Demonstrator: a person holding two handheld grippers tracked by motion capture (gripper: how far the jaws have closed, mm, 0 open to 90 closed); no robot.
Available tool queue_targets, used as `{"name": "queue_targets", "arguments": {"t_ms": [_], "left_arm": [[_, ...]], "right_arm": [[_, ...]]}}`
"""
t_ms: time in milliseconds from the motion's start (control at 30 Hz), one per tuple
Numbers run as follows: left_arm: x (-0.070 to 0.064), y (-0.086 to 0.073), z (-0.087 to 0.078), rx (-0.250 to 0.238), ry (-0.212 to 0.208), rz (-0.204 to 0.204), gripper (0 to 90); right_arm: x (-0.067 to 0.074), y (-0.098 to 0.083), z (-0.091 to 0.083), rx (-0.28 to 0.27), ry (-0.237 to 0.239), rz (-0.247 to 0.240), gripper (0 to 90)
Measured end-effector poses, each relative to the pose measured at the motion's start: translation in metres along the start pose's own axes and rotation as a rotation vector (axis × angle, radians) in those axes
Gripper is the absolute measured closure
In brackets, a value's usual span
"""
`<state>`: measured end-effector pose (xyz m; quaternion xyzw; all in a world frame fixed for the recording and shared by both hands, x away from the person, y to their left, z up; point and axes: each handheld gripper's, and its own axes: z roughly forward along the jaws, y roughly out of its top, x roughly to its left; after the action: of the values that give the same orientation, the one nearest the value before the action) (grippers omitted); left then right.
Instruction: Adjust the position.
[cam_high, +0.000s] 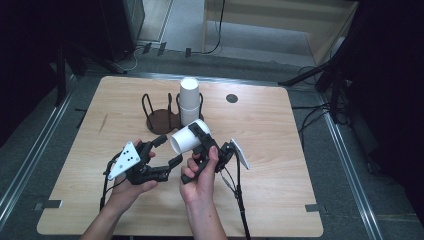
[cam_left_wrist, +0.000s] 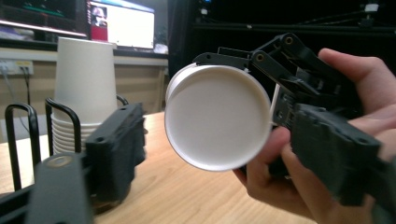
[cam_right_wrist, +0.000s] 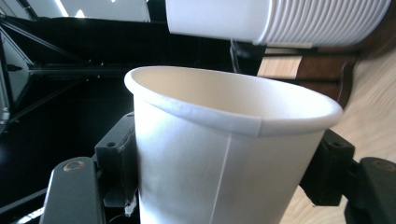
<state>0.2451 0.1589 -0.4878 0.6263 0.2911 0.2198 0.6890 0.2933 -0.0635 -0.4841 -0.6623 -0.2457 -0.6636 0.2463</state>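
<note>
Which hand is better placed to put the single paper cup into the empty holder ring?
Right. The right gripper already has its fingers pressed on the paper cup, close to the empty holder ring. The left gripper is open and holds nothing.

We see a white paper cup (cam_high: 186, 138) lying on its side in the air above the desk (cam_high: 280, 150), clamped across its wall by the right gripper (cam_high: 200, 137). Its flat, recessed bottom (cam_left_wrist: 217, 117) faces the left gripper (cam_high: 167, 150), whose jaws stand apart and clear of it. Its rolled rim (cam_right_wrist: 224, 112) is round and undented, with a straight seam (cam_right_wrist: 224, 172) running down the wall. The cup looks empty. It hangs just in front of the stack of cups (cam_high: 189, 100), apart from it.
</note>
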Motion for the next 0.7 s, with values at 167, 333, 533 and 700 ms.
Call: {"name": "queue_targets", "arguments": {"t_ms": [167,333,533,700], "left_arm": [[0.004,0.004,-0.006,0.063,-0.009,0.005,11.2],[0.014,0.005,-0.012,0.082,0.021,-0.016,9.3],[0.027,0.006,-0.020,0.160,0.093,-0.008,1.3],[0.039,0.005,-0.027,0.223,0.159,0.004,1.2]], "right_arm": [[0.000,0.003,-0.001,-0.033,0.001,-0.067,27.0],[0.002,0.005,-0.003,-0.058,-0.007,-0.158,27.0],[0.002,0.008,-0.004,-0.079,-0.011,-0.256,27.0],[0.003,0.009,-0.005,-0.089,-0.028,-0.325,27.1]]}}
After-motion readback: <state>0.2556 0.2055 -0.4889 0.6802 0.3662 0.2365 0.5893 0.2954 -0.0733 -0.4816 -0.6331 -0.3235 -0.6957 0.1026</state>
